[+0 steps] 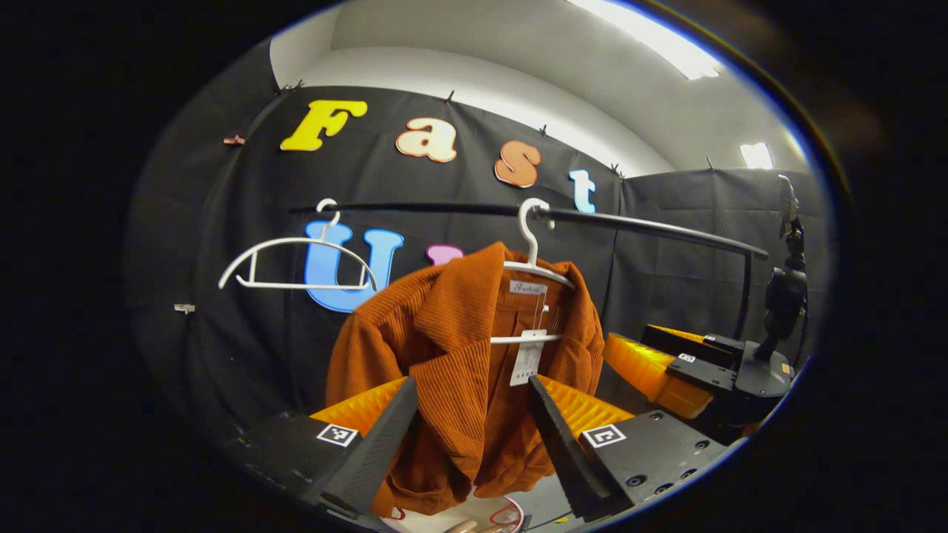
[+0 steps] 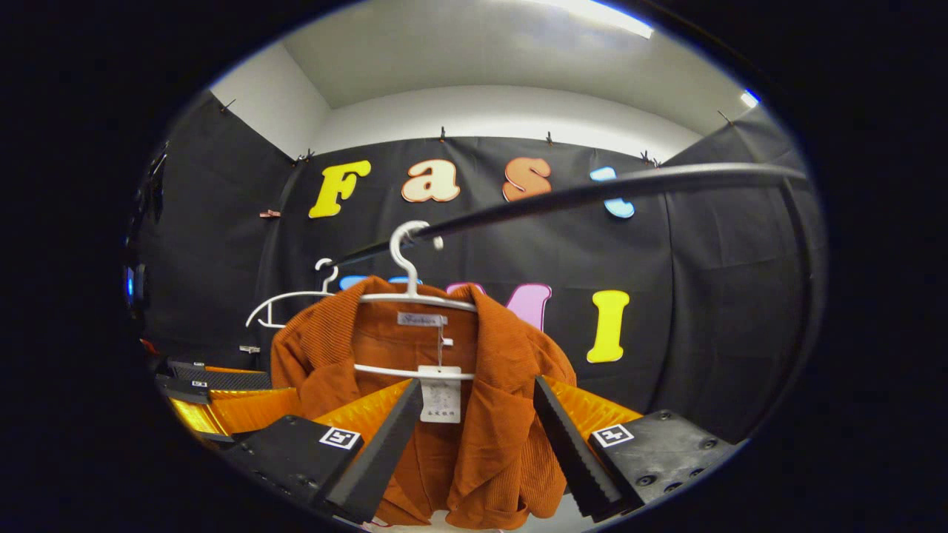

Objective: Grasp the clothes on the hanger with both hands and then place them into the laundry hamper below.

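A rust-orange corduroy jacket (image 1: 452, 370) (image 2: 474, 429) hangs on a white hanger (image 1: 535, 270) (image 2: 415, 296) from a black rail (image 1: 629, 222) (image 2: 592, 192). A white tag dangles at its collar (image 1: 527, 359) (image 2: 440, 396). My left gripper (image 1: 474, 437) is open, its fingers on either side of the jacket's front, apart from the cloth. My right gripper (image 2: 478, 444) is open too, straddling the jacket's lower middle. The right gripper (image 1: 666, 363) also shows at the right of the left gripper view, the left gripper (image 2: 215, 400) at the left of the right gripper view.
An empty white hanger (image 1: 296, 263) (image 2: 285, 303) hangs farther along the rail. A white rim with red marks (image 1: 481, 514) shows below the jacket. A black stand (image 1: 785, 289) rises at the right.
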### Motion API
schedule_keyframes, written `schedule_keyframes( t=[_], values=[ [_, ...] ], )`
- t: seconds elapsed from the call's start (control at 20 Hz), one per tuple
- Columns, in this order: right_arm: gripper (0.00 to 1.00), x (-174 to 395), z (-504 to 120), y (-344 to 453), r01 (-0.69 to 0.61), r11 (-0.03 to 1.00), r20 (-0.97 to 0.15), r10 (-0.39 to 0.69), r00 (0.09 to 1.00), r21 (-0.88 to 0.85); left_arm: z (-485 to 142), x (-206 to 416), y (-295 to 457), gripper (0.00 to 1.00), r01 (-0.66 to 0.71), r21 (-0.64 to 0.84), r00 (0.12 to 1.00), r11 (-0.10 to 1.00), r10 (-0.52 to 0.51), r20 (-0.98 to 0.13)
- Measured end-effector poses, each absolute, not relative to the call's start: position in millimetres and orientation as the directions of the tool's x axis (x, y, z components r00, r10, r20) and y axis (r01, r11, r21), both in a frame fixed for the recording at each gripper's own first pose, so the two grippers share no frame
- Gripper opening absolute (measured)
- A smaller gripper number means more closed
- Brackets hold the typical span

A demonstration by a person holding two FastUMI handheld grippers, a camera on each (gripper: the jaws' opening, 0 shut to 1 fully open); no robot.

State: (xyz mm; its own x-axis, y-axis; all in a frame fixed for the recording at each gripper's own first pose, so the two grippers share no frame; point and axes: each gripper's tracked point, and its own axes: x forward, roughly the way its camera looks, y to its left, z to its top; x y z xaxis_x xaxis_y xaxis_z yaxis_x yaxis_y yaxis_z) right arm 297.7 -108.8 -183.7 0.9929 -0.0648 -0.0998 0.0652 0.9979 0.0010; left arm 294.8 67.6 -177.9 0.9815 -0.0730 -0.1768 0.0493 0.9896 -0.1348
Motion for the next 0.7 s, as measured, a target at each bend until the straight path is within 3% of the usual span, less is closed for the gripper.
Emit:
schedule_keyframes(
  t=[0.35, 0.55, 0.7],
  values=[
    [0.98, 323.0, -269.9, -130.1, 0.049, 0.999, -0.275, -0.043, 0.96, 0.014, -228.8, 327.4, 91.5, 0.94, -0.06, -0.153, 0.97, 0.986, 0.021, -0.242],
    [0.98, 341.6, -286.7, -126.5, 0.021, 0.999, -0.292, -0.011, 0.956, 0.029, -223.7, 343.1, 65.4, 0.94, -0.012, -0.188, 0.976, 0.982, -0.029, -0.214],
    [0.98, 358.4, -294.3, -131.8, 0.018, 0.999, -0.295, -0.006, 0.956, 0.036, -227.9, 366.5, 66.4, 0.94, -0.026, -0.161, 0.981, 0.987, -0.006, -0.192]
  ],
)
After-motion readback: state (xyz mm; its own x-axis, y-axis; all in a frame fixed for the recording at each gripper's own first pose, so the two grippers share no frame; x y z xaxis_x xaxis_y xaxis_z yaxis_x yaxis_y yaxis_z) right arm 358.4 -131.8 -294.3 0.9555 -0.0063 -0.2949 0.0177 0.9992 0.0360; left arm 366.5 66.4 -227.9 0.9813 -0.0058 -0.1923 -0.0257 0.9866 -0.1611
